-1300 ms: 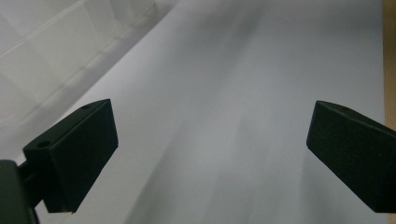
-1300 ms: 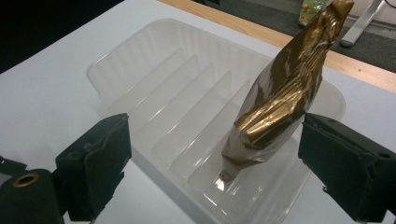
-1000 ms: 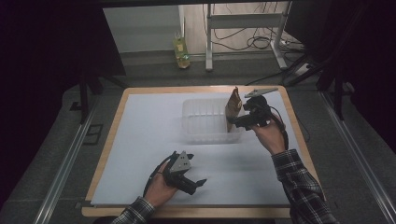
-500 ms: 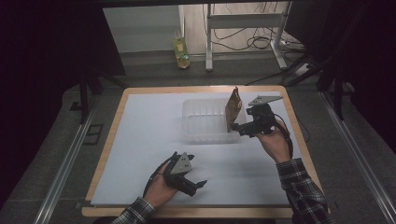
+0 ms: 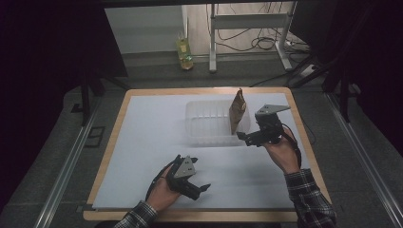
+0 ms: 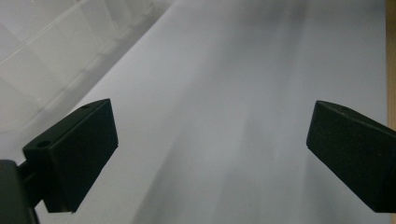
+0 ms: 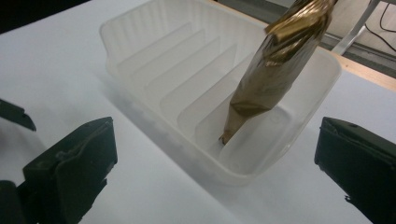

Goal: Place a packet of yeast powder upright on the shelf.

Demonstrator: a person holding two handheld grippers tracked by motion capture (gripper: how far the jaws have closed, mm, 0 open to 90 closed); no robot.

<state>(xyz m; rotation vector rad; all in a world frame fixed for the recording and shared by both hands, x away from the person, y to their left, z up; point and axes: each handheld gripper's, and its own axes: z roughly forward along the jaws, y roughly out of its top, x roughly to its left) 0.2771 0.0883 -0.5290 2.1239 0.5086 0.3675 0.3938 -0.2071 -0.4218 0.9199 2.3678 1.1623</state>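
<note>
Black fingers (image 7: 70, 163) of the right gripper (image 5: 248, 138) are seen spread wide with nothing between them; they have just been opening, and the gold pouch (image 7: 273, 70) is left free beyond them. The pouch is stood on end in the end slot of the clear tray (image 7: 140, 42), at the right of the frame, leaning on a divider, which probably keeps it upright once let go. In the high view the pouch (image 5: 237, 111) is found at the tray's (image 5: 209, 121) right end, upper centre of the frame, with the right gripper just beside it at lower right, apart from it. The left gripper (image 5: 199, 187) is rested on the white sheet (image 5: 142, 142) of the table (image 5: 114, 142) at bottom centre, its fingers (image 6: 74, 154) held wide and empty, likely parked out of the way.
</note>
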